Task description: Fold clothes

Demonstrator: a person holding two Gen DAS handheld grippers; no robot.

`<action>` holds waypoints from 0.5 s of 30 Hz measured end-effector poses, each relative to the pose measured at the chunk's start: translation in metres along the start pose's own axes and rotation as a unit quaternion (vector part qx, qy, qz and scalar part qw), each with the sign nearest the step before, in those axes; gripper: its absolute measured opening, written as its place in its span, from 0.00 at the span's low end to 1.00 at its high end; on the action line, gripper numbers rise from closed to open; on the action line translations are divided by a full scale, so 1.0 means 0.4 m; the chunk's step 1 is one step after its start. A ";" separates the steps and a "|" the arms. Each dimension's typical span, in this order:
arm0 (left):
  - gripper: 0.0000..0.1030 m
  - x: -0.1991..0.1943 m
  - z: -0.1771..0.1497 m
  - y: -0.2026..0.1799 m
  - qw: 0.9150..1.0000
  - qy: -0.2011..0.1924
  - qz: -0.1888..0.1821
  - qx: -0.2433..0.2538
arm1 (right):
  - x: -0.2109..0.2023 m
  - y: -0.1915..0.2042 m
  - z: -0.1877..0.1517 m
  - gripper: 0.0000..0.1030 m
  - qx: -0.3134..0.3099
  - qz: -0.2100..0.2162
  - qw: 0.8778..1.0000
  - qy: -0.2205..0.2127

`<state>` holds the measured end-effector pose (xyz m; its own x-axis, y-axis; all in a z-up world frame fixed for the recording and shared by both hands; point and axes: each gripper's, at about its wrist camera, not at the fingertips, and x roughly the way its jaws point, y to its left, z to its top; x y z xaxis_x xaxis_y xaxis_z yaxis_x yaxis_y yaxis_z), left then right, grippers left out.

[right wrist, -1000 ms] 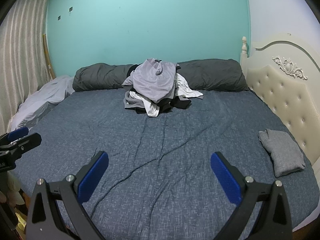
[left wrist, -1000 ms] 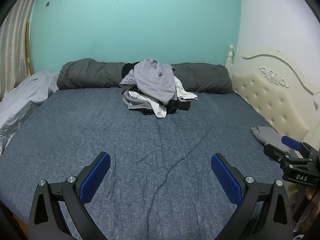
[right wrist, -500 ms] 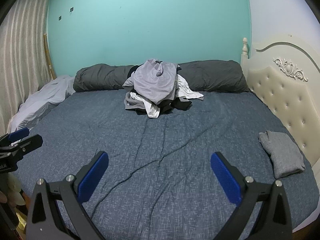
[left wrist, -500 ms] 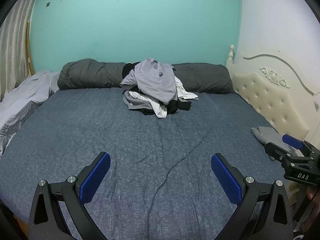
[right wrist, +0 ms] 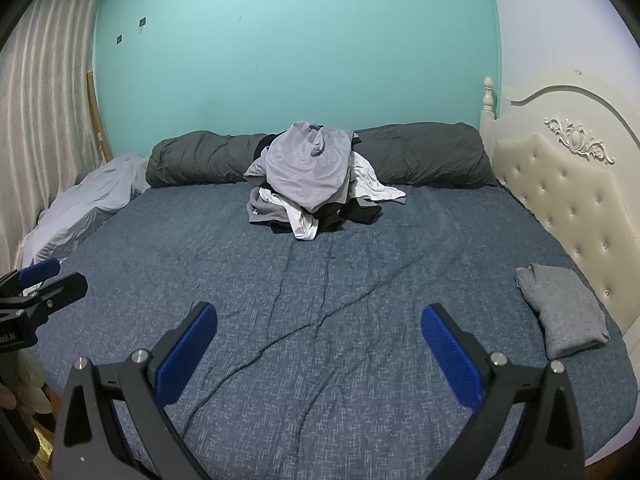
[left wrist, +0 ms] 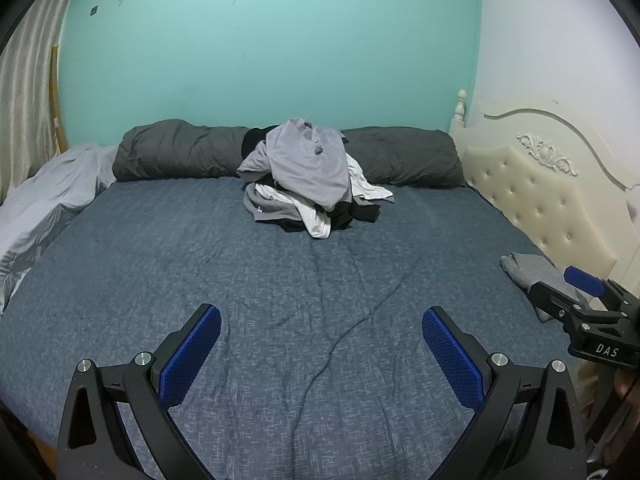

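Two grippers are held low over the near edge of the bed, side by side. The left gripper has its blue pads spread wide with nothing between them; the right gripper is spread equally wide and likewise carries nothing. Both point along the bed toward the heap of clothes, which lies well beyond them on the blue cover.

The heap rests at the far side of the bed, against the long dark bolster that runs along the green wall. A pale grey shirt is draped on top; white, black and darker grey items show beneath it, all crumpled and overlapping.

One grey garment lies folded flat, well apart from the heap, near the bed's right edge just beside the cream headboard. Its position suggests a set-aside spot for finished items, clear of the working area.

The broad bare stretch of cover between the heap and the grippers would serve as a folding surface. The heap's top shirt looks the most accessible item, since nothing lies over it.
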<state>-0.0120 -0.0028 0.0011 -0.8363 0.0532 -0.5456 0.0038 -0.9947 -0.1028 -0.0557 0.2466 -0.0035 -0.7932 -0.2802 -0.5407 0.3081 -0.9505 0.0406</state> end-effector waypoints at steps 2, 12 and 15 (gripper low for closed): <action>1.00 0.001 0.001 0.000 1.000 0.000 0.000 0.000 | 0.001 0.000 0.000 0.99 0.001 0.001 1.000 0.000; 1.00 0.005 0.001 0.000 1.000 0.000 0.000 -0.001 | 0.011 0.005 0.003 0.99 0.001 0.002 1.000 0.002; 1.00 0.008 0.001 0.001 1.000 0.000 -0.001 -0.002 | 0.015 0.006 0.004 0.99 0.001 0.002 1.000 0.003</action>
<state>-0.0149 -0.0032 -0.0002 -0.8363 0.0550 -0.5455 0.0041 -0.9943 -0.1066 -0.0605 0.2426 -0.0053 -0.7885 -0.2830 -0.5461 0.3101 -0.9497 0.0444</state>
